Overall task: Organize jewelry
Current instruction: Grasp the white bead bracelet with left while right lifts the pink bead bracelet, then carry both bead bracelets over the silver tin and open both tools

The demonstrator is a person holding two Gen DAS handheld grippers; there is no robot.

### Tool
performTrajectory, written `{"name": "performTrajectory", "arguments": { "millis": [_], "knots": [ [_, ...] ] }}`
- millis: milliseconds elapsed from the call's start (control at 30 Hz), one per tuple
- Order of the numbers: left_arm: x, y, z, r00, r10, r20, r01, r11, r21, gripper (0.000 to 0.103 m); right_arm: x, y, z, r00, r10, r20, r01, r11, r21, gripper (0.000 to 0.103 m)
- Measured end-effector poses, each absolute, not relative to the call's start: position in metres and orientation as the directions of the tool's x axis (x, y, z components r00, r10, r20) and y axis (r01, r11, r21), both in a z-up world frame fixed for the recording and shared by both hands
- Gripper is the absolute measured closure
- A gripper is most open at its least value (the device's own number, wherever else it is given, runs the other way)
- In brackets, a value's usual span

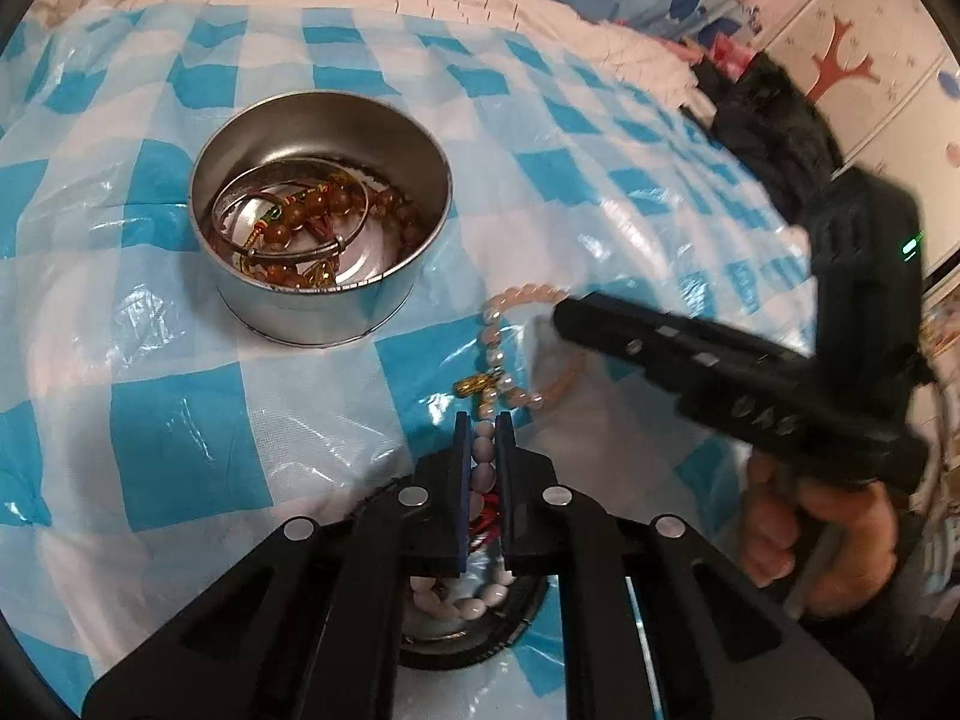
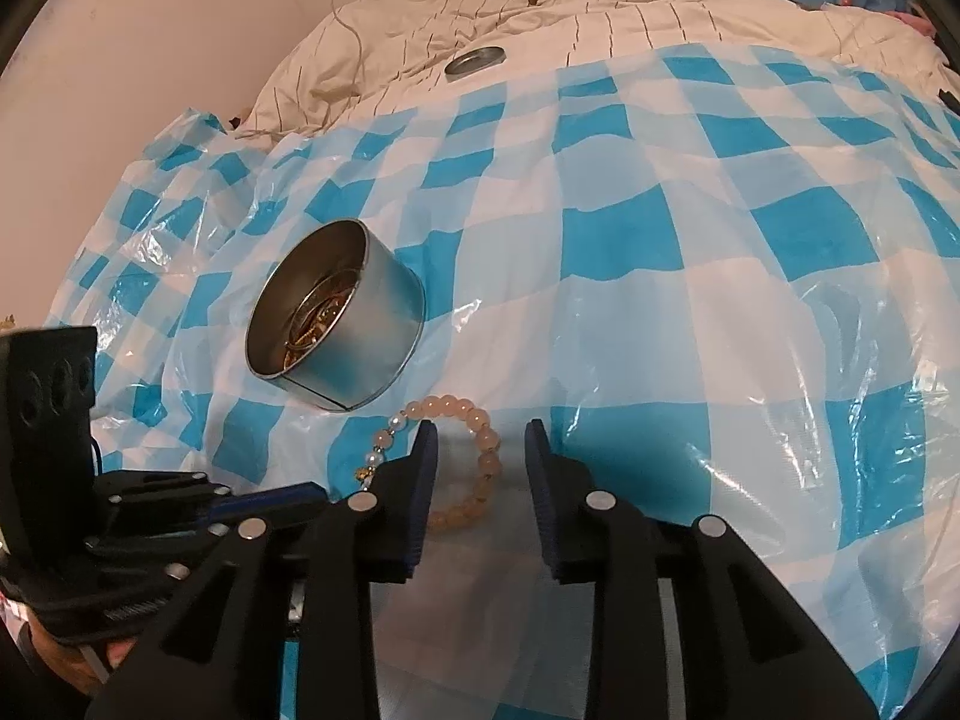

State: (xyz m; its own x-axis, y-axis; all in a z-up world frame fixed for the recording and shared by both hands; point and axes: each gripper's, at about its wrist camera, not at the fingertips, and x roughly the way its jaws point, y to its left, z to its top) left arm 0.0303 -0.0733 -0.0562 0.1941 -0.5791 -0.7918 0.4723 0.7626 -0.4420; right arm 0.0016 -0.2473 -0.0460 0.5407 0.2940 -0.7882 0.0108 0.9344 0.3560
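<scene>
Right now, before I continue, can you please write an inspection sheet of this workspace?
Surface: blue-and-white checked plastic sheet over a bed quilt.
Job's things: open tin with brown beads and bangles; peach bracelet lying beside it; pale bead bracelet.
Clutter: tin lid on the quilt.
Grippers: left gripper shut on the pale bead bracelet; right gripper open over the peach bracelet.
Cables: thin cord on the quilt.
Surroundings: wall, bedding.

tin (image 1: 324,294): brushed metal, dull sheen; checked sheet (image 2: 660,276): glossy crinkled plastic; bracelet (image 2: 480,420): smooth glossy beads
</scene>
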Motion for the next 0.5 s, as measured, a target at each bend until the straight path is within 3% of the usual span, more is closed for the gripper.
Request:
{"name": "performTrajectory", "arguments": {
  "millis": [333, 500],
  "knots": [
    [0.035, -0.050, -0.034, 0.183, -0.707, -0.683, 0.441, 0.680, -0.586, 0.097, 0.003, -0.243, -0.051, 0.523, 0.279, -0.806, 0.010, 0.943, 0.333, 0.066],
    [0.035, -0.043, -0.017, 0.210, -0.732, -0.648, 0.462, 0.658, -0.594, 0.097, 0.004, -0.233, -0.055, 0.512, 0.228, -0.828, -0.009, 0.965, 0.260, 0.066]
  ]
}}
